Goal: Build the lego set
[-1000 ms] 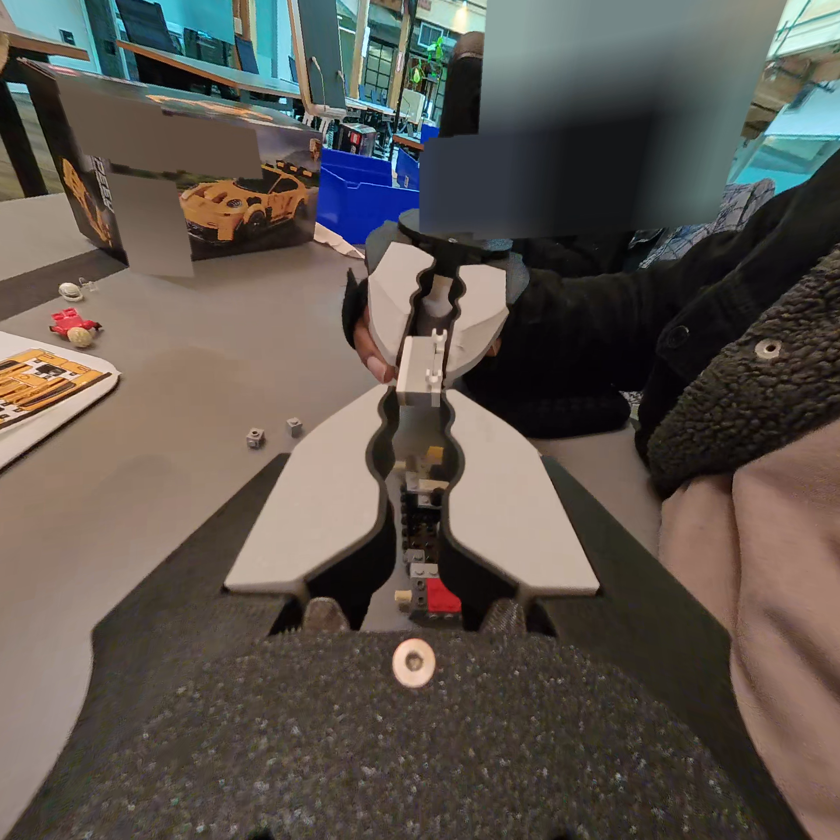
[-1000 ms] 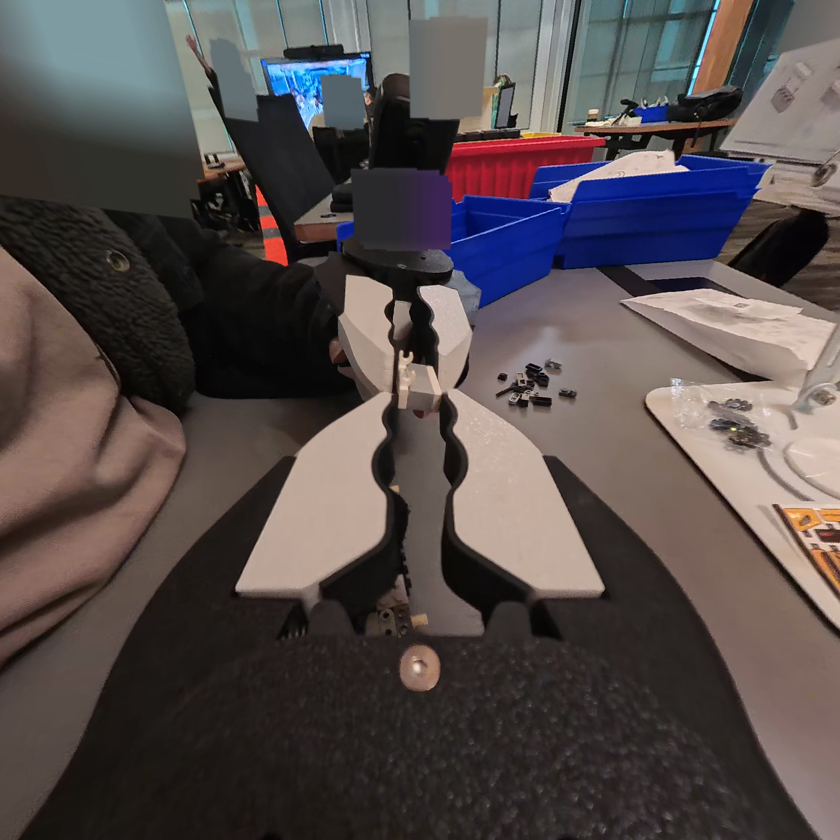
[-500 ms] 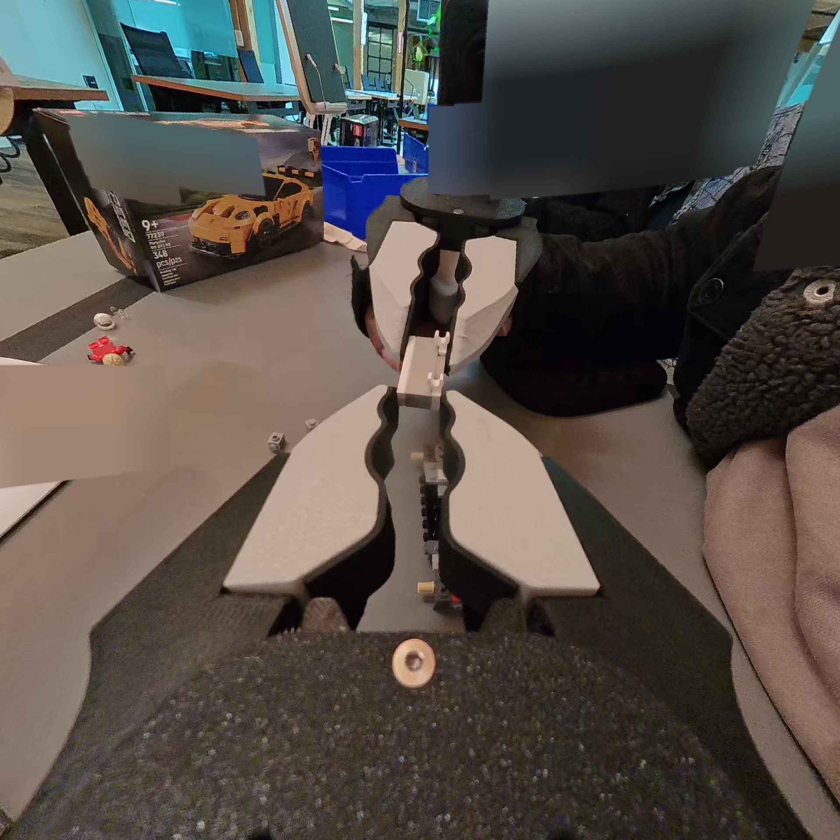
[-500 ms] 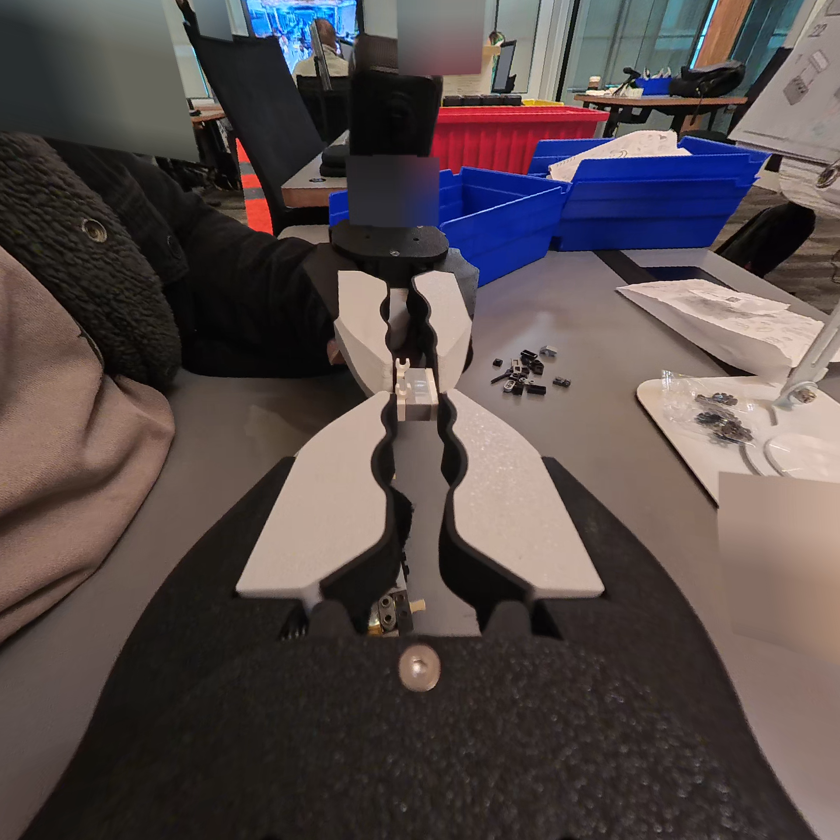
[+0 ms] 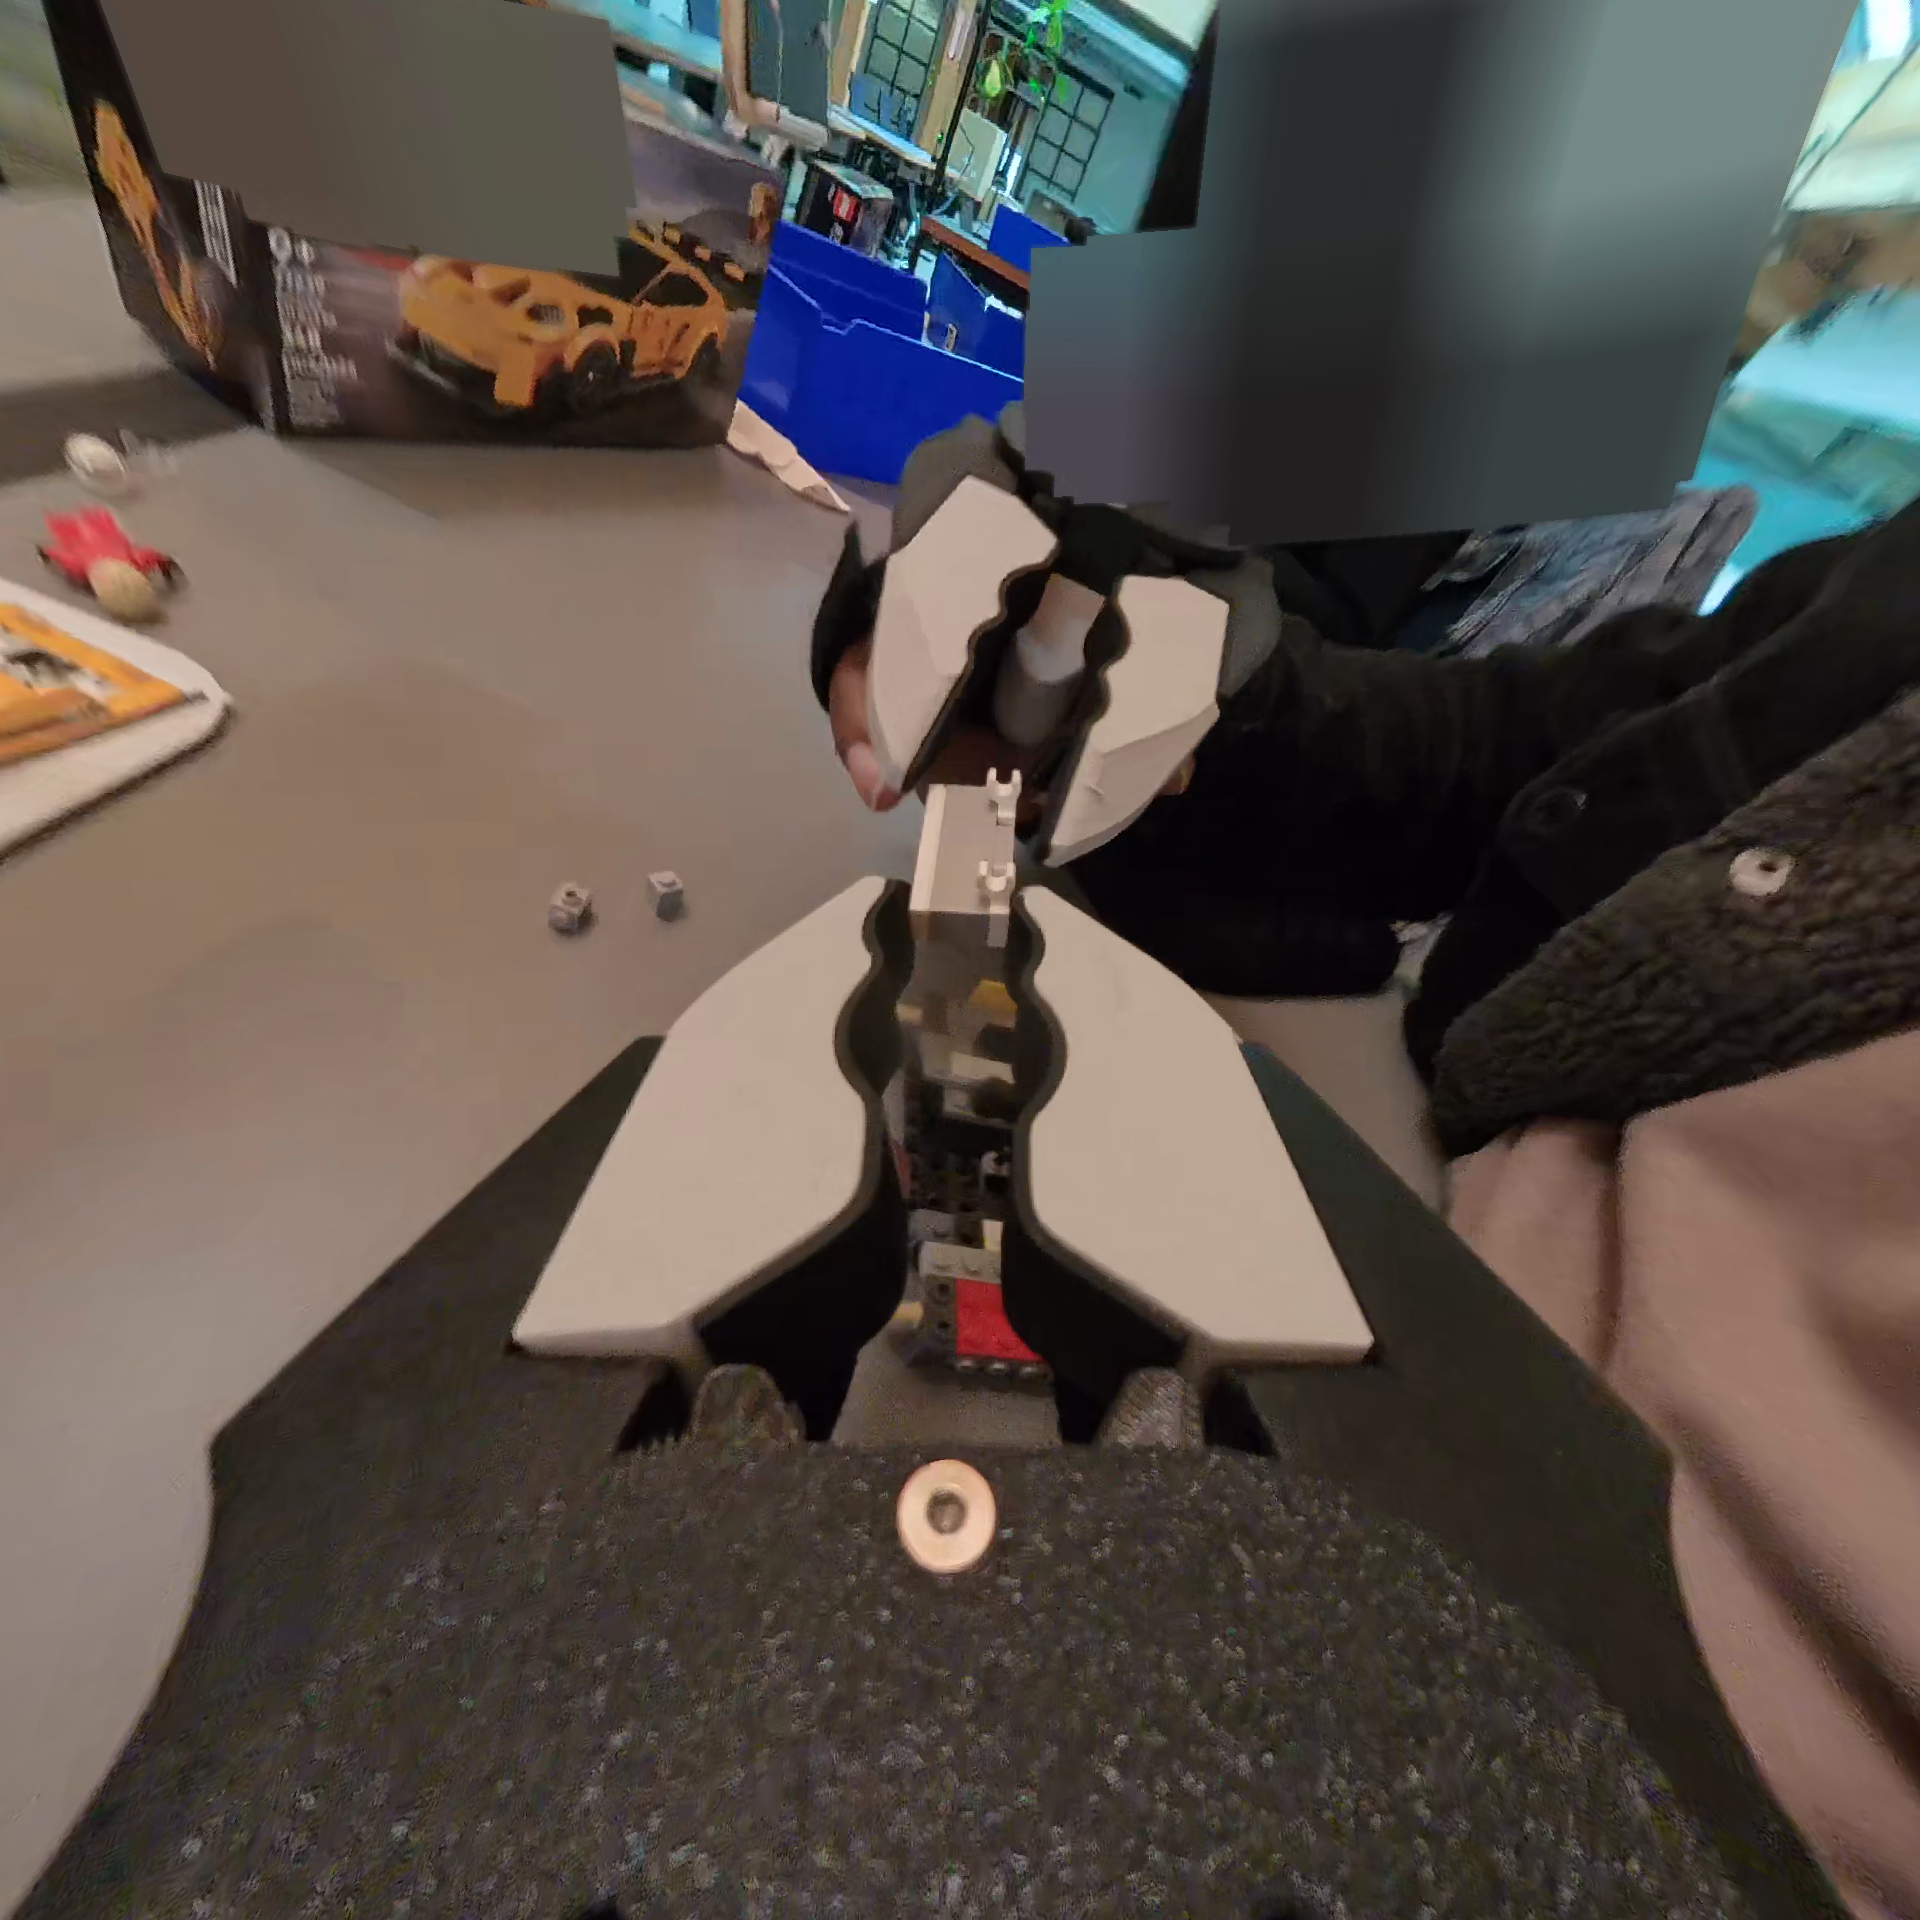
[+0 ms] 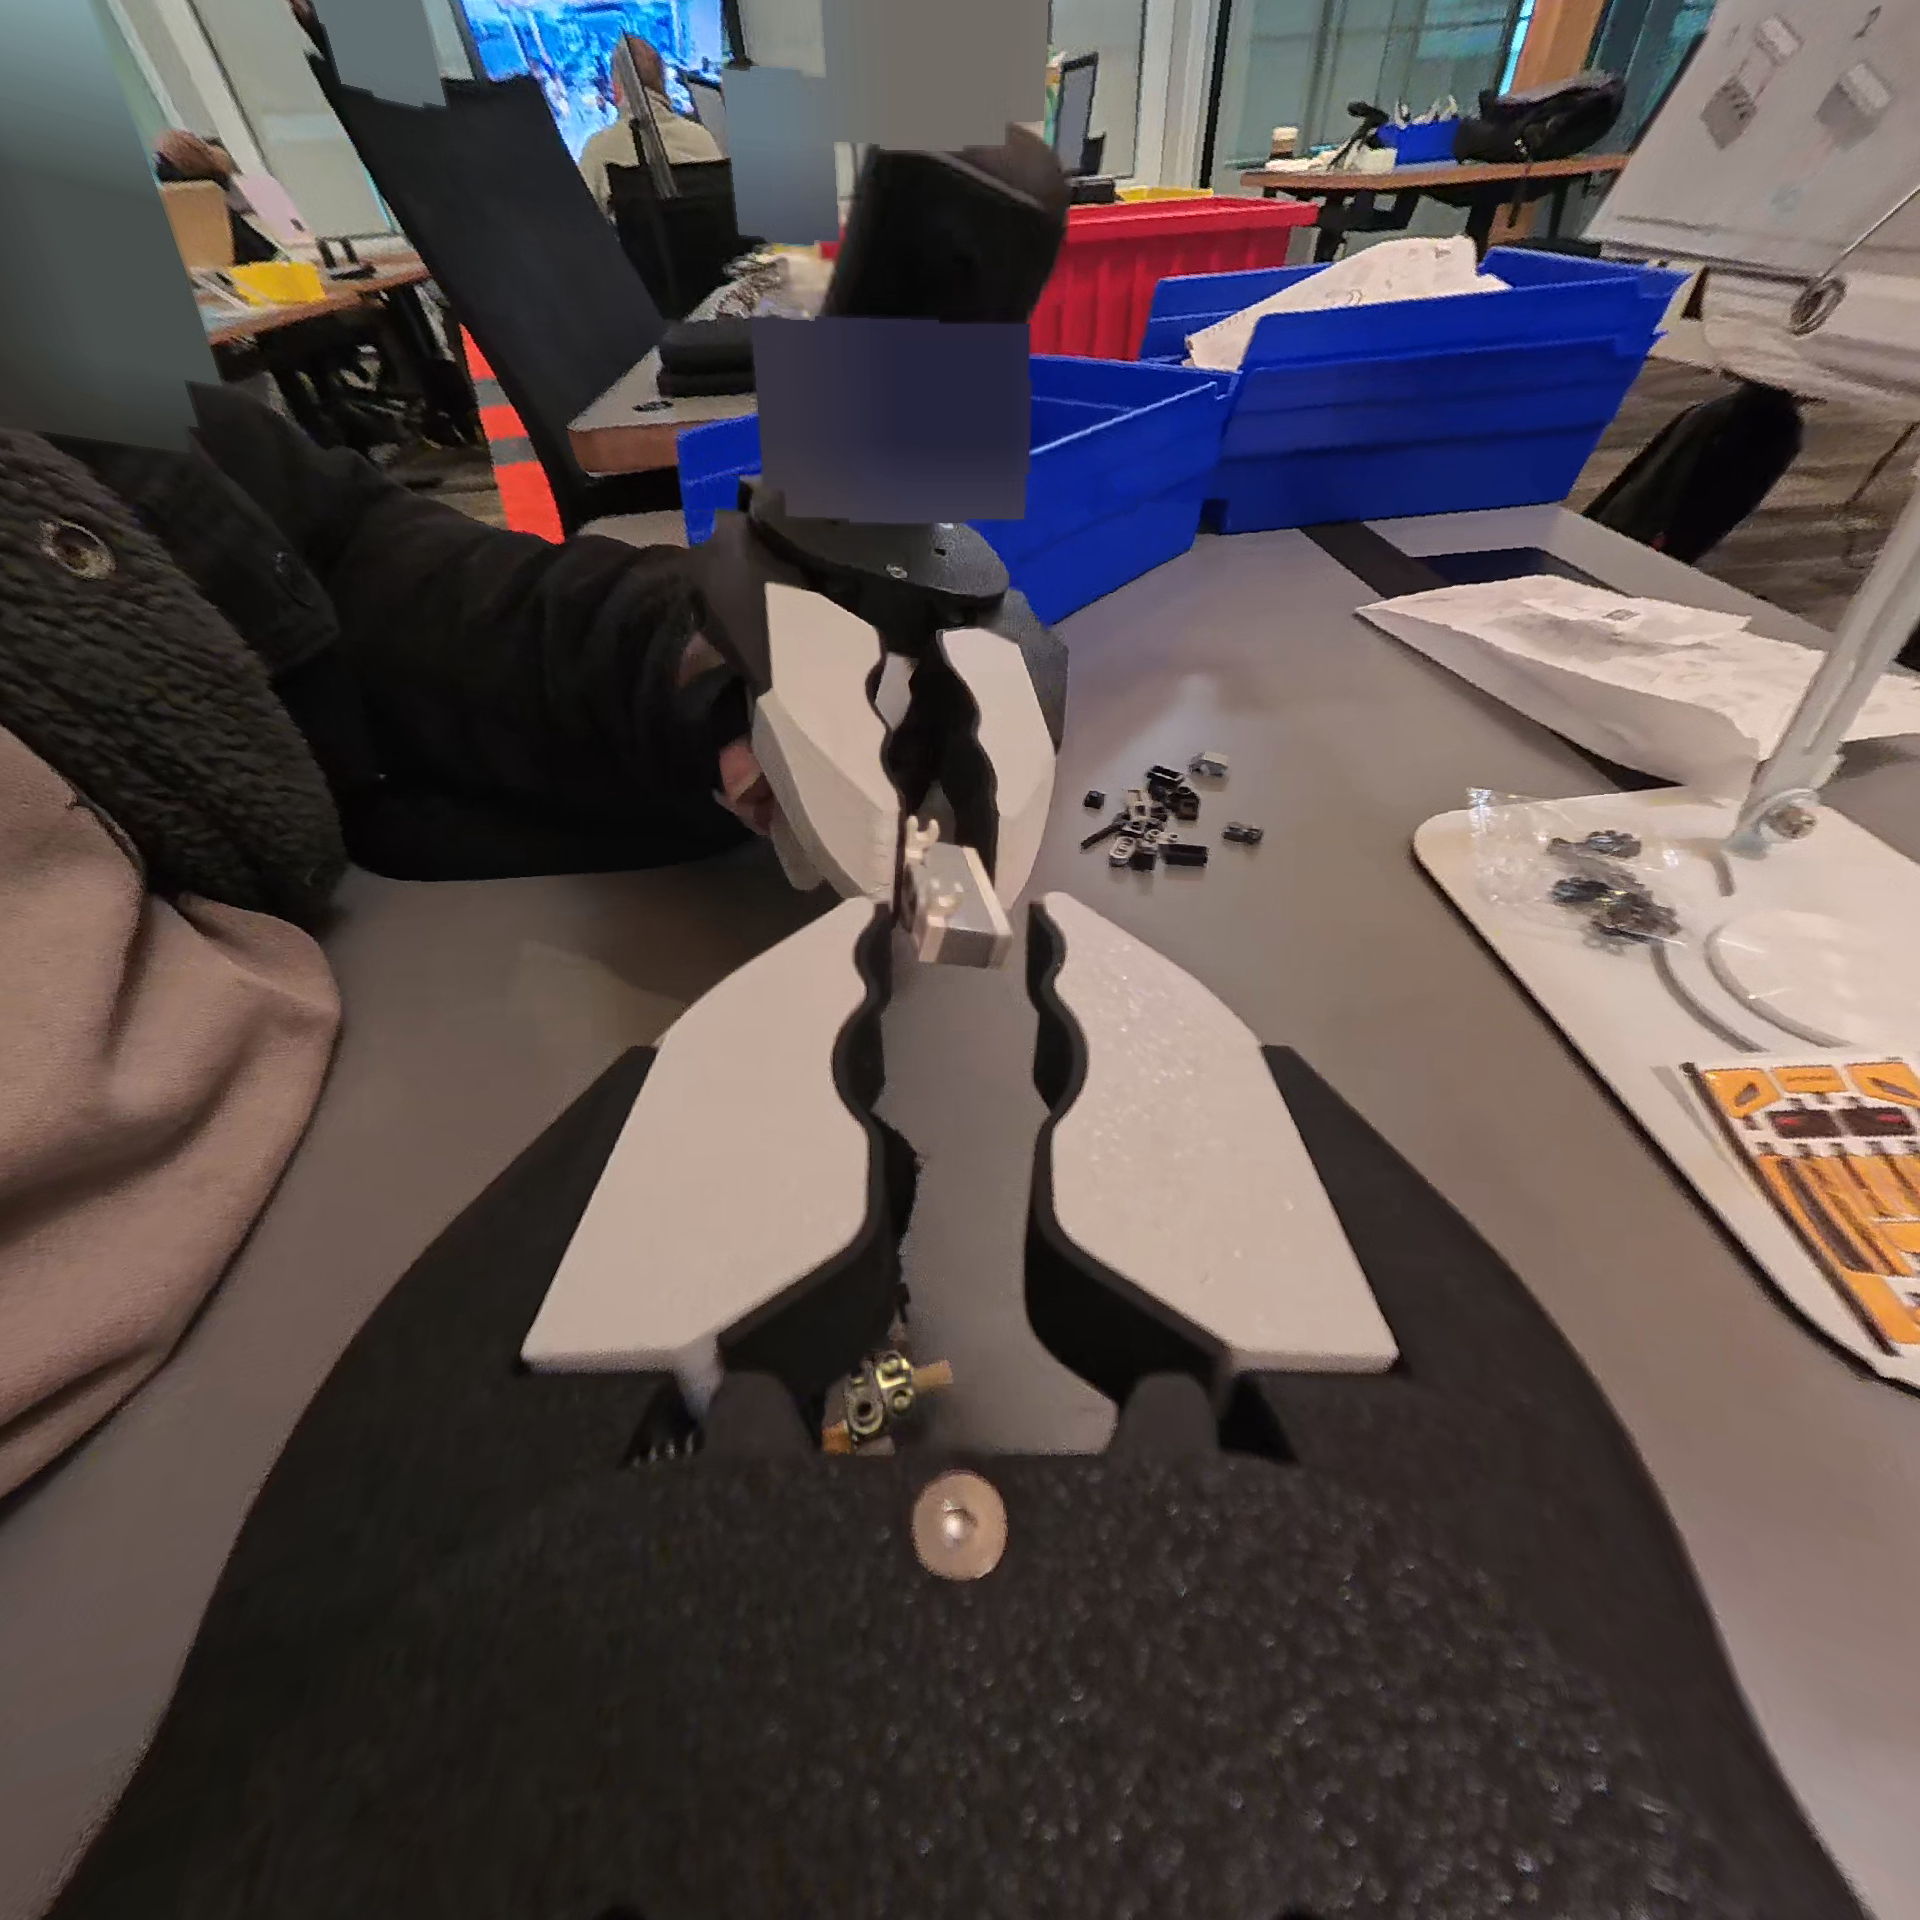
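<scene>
A white Lego piece with small clips (image 5: 961, 857) is held in the air between the two grippers, which face each other tip to tip. My left gripper (image 5: 956, 909) is shut on its near end. In the right wrist view the piece (image 6: 961, 909) hangs tilted from the left gripper's fingertips (image 6: 831, 831). My right gripper (image 6: 951, 920) is open around it, with a gap on both sides. A partly built black, red and yellow Lego assembly (image 5: 956, 1195) lies on the table under the left gripper, and part of it (image 6: 883, 1403) shows in the right wrist view.
The Lego box (image 5: 468, 312) stands at the back left, near two small grey bricks (image 5: 613, 904), a red piece (image 5: 94, 540) and a booklet (image 5: 62, 686). On the right are loose black pieces (image 6: 1164, 821), a white tray (image 6: 1475, 862), a sticker sheet (image 6: 1818, 1195) and blue bins (image 6: 1403, 416). A person's coat (image 5: 1662, 987) is close. The tips of both grippers are at nearly the same place.
The right gripper's jaws have spread a little around the white piece. The piece now sits tilted. Both grippers have tipped slightly but still face each other.
</scene>
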`<state>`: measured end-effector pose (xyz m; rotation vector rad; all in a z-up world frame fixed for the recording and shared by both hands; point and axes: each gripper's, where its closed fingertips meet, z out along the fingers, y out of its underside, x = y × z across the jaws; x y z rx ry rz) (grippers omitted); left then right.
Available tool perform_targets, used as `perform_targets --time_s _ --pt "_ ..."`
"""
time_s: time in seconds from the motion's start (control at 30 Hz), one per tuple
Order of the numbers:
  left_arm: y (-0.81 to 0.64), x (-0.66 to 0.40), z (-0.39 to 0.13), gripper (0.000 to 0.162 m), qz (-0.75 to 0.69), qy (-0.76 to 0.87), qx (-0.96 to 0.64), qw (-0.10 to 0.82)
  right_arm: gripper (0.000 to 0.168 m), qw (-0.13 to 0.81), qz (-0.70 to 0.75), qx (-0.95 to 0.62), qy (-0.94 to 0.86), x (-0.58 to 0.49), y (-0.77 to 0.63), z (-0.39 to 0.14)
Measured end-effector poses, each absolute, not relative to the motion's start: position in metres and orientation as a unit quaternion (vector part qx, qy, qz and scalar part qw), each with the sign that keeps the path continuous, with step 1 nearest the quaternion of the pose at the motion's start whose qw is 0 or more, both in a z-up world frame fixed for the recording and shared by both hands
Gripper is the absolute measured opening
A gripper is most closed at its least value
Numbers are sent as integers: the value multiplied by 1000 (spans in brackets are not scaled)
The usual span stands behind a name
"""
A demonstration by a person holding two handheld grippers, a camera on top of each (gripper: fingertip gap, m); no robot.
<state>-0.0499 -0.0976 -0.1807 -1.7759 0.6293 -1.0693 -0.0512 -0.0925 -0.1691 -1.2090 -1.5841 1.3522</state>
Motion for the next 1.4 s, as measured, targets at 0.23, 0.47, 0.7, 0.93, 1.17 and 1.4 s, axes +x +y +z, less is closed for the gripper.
perform_targets --time_s 0.23,0.47,0.7,0.93,1.17,1.4 --pt "-99 -52 -176 17 -434 275 -705 489 31 290 555 -495 -602 -44 -93 -172" --pt "-113 -43 -173 18 -285 417 -638 581 22 51 724 -549 -415 -40 -90 -150" --pt "-119 -35 -180 18 -206 478 -614 593 7 7 698 -557 -450 -43 -113 -166" --pt "-119 -34 -182 18 -195 483 -616 592 0 10 692 -556 -461 -43 -116 -168" --pt "-116 -36 -182 18 -163 487 -613 601 2 16 688 -569 -450 -45 -108 -173" --pt "-111 -41 -178 18 -143 476 -613 615 16 25 689 -582 -430 -45 -97 -174"
